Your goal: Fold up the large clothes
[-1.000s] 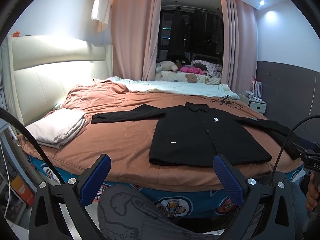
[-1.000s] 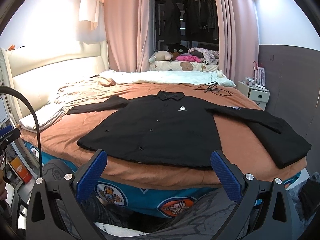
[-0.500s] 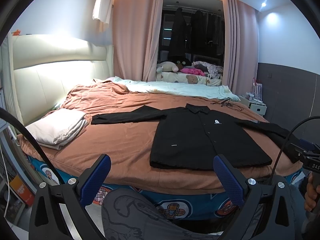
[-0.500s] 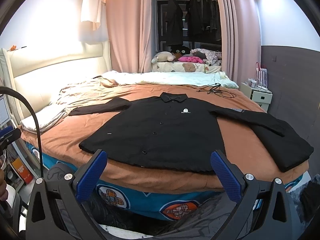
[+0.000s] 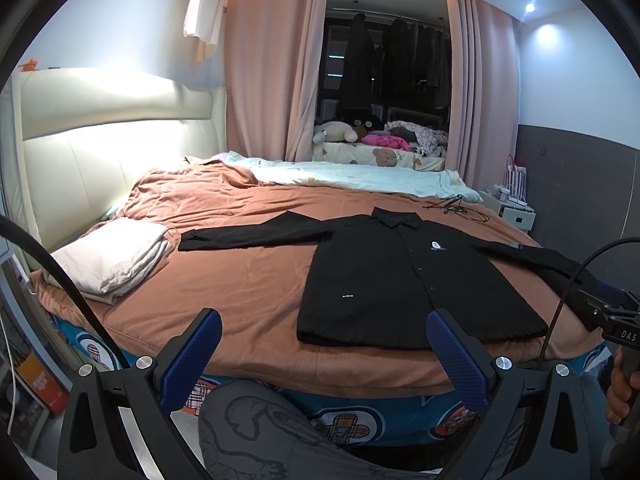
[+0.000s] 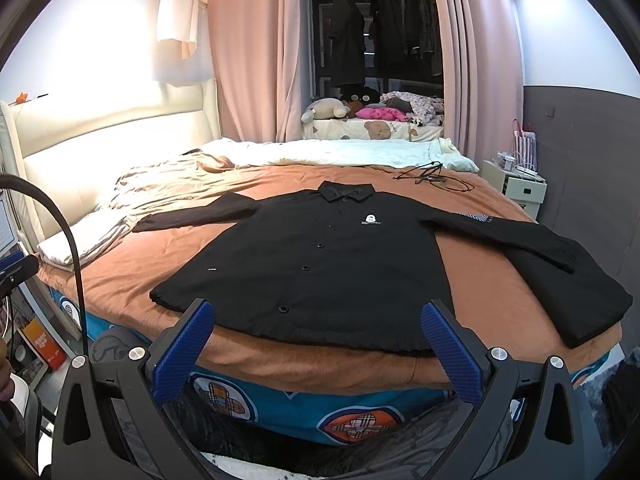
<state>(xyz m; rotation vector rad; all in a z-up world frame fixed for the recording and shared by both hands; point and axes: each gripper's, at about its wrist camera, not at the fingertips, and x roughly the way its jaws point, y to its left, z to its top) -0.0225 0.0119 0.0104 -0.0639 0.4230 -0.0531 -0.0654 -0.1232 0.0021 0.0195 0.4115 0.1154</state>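
Observation:
A black long-sleeved button shirt (image 5: 404, 276) (image 6: 320, 256) lies flat and face up on the brown bedspread, collar away from me, both sleeves spread out sideways. Its hem runs along the near edge of the bed. My left gripper (image 5: 323, 342) is open, hanging in front of the bed edge to the left of the hem. My right gripper (image 6: 318, 336) is open too, just short of the hem's middle. Neither touches the cloth. The right sleeve (image 6: 552, 264) reaches the bed's right corner.
A folded white pillow (image 5: 108, 256) lies at the bed's left. A pale quilt (image 5: 352, 176) and a black cable (image 6: 432, 178) lie at the far side. A white nightstand (image 6: 520, 190) stands at right. A person's knee (image 5: 264, 432) is below the left gripper.
Both grippers have risen slightly and eased back, so the shirt sits a little lower and farther in both views. Their jaws stay open; the shirt has not moved.

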